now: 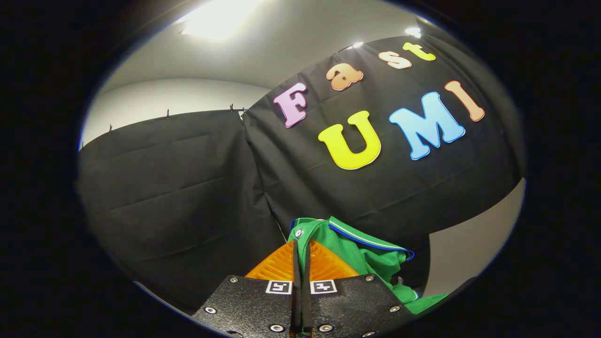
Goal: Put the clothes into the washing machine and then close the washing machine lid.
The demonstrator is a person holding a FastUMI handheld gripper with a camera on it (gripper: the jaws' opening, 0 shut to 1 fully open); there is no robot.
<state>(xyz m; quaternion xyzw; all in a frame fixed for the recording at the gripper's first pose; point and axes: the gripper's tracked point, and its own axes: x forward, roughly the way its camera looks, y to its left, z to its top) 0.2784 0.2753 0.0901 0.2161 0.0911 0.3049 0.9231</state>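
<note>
The hand-held gripper (300, 256), fingers clamped together on a green knit polo shirt with blue-trimmed collar (361, 253), carries it draped rightward.

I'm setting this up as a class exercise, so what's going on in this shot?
A hand-held gripper has its fingers closed on a green garment, apparently lifted in front of the black cloth wall. The garment, with a blue-and-white trimmed collar, bunches past the fingertips and hangs to one side. It looks like clothing being carried.

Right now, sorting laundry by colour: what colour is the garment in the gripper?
Green garment with a blue-and-white striped collar edge, gripper view.
</note>
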